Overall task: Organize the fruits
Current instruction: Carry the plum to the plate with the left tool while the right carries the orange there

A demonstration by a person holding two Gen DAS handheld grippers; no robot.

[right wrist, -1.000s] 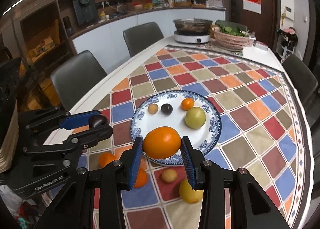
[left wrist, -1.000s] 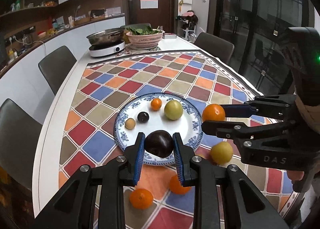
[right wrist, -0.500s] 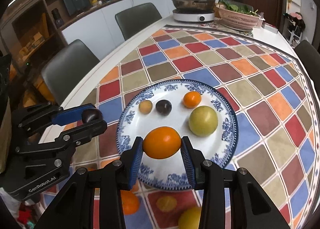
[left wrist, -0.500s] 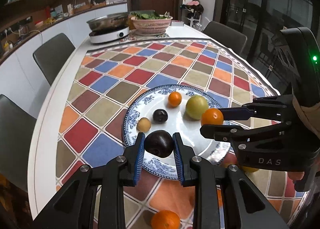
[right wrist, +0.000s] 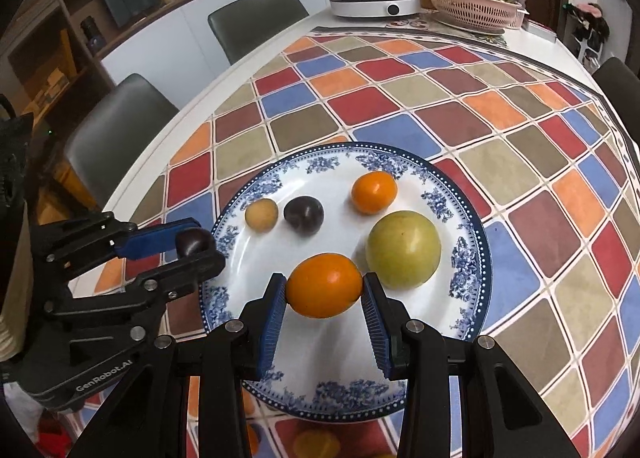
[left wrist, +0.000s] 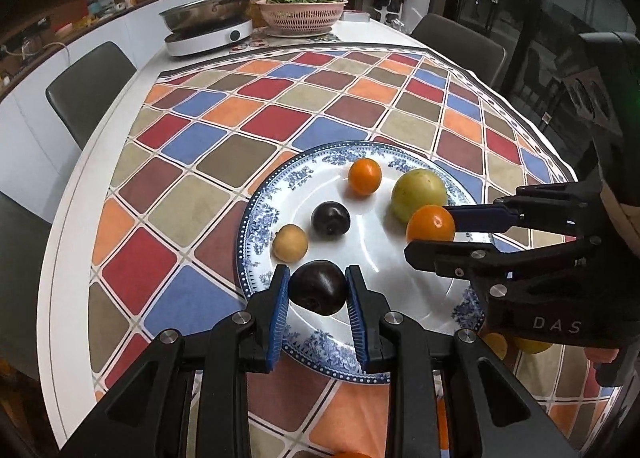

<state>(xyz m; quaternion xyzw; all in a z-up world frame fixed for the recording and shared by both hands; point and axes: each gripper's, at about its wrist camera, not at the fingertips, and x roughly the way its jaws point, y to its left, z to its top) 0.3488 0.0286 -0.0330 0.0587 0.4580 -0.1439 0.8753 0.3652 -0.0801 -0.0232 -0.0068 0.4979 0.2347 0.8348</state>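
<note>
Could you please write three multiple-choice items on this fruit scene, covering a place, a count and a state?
1. Where is the pink basket?
A. at the far end of the table, beside the hotplate pan
B. on the plate
C. on a chair

2. How many fruits lie loose on the plate?
A. two
B. four
C. six

3. What is the right claw doing?
A. hanging open
B. gripping the plate's rim
C. clamping an orange

Answers: 1 A, it stands beside the pan past the cloth. 2 B, two dark-and-tan small ones, a small orange one and a green one. 3 C, both pads press the orange's sides.
</note>
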